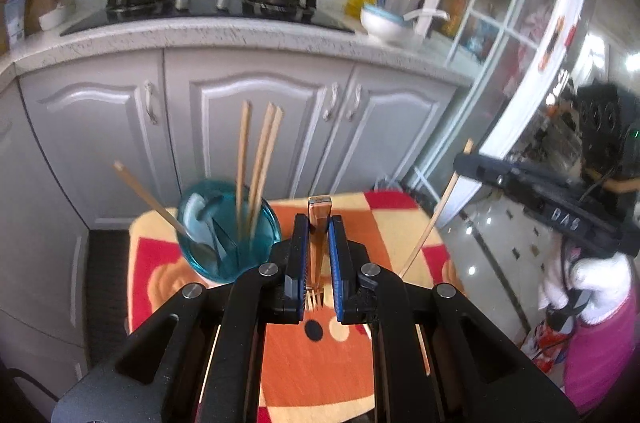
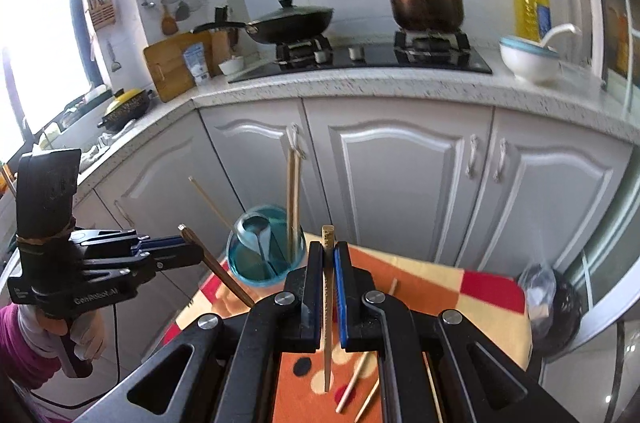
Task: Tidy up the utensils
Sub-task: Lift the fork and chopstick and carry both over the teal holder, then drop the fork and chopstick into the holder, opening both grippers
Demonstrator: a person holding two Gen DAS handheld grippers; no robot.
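Below, an orange patterned cloth (image 2: 420,299) fronts grey cabinets (image 2: 400,179); left gripper (image 1: 319,255) clamps a fork (image 1: 318,243), right gripper (image 2: 329,287) a chopstick (image 2: 327,303).

A glass bowl (image 1: 228,235) holding chopsticks (image 1: 260,167) stands on the cloth-covered table (image 1: 304,363), before the cabinets (image 1: 256,127).

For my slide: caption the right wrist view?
Right gripper holds a wooden chopstick above the orange patterned cloth.
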